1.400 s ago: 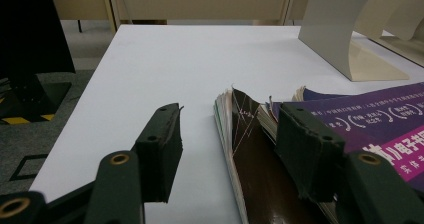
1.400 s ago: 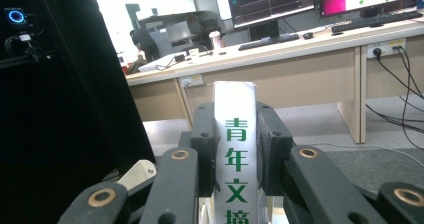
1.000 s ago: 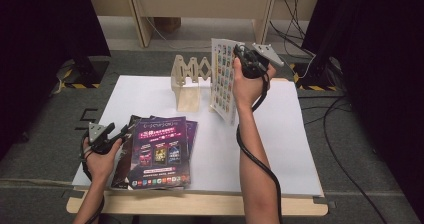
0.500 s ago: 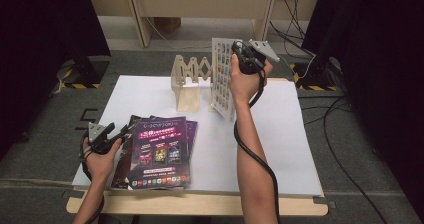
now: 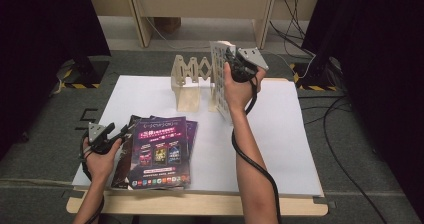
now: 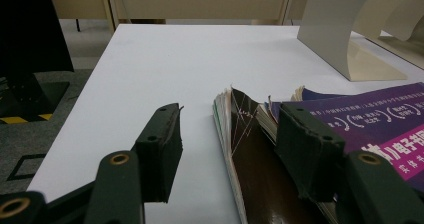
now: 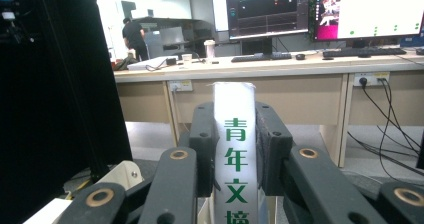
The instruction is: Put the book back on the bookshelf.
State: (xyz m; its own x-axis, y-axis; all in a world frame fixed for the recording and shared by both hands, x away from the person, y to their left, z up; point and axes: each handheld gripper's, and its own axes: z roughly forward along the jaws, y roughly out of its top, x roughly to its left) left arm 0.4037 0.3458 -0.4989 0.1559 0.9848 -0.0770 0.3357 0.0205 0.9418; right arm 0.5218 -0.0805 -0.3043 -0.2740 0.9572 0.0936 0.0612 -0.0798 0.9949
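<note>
We have the white magazine (image 5: 220, 79) upright at the wooden rack (image 5: 189, 75), right gripper (image 5: 234, 66) jaws clamped on its spine; we keep it vertical, lower it squarely into a slot; left gripper (image 5: 121, 132) jaws gape over the stack's (image 5: 159, 151) edge on the counter (image 5: 280, 134).

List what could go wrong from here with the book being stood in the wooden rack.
1. The right gripper clamps the white book only by its spine edge, so it may swing or slip as it is lowered.
2. The book could bump the wooden rack, which looks light enough to shift or tip.
3. The left gripper straddles the magazine stack edge with open jaws; a nudge could skew it.
</note>
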